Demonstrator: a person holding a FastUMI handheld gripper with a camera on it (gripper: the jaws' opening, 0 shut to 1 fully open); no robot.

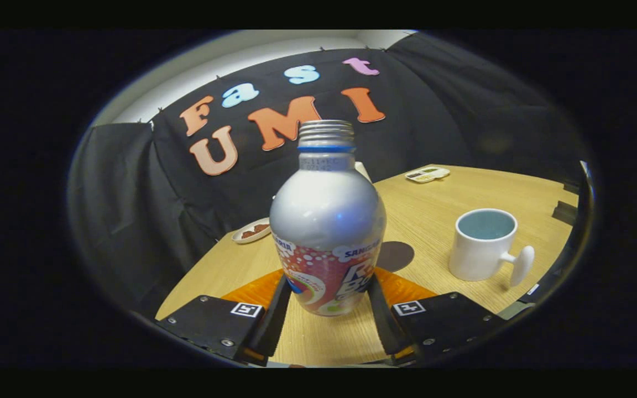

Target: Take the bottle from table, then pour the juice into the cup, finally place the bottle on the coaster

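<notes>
On the desk [440, 204], going left to right, a small dish [252, 230] sits by the far left edge, the bottle [327, 232] stands upright near the front edge between the fingers of the claw [327, 309], a dark round coaster [396, 255] lies just behind its right side, and a white cup [484, 243] stands further right, with a small tray [428, 174] at the far corner. The claw is part-open around the bottle's base, both fingers seeming to touch it, though a firm grip I cannot tell. The bottle looks like thin, smooth metal, silver-shouldered with a red printed label and uncapped threaded neck: likely light, slippery and dentable, best held low on the label band and kept level.
</notes>
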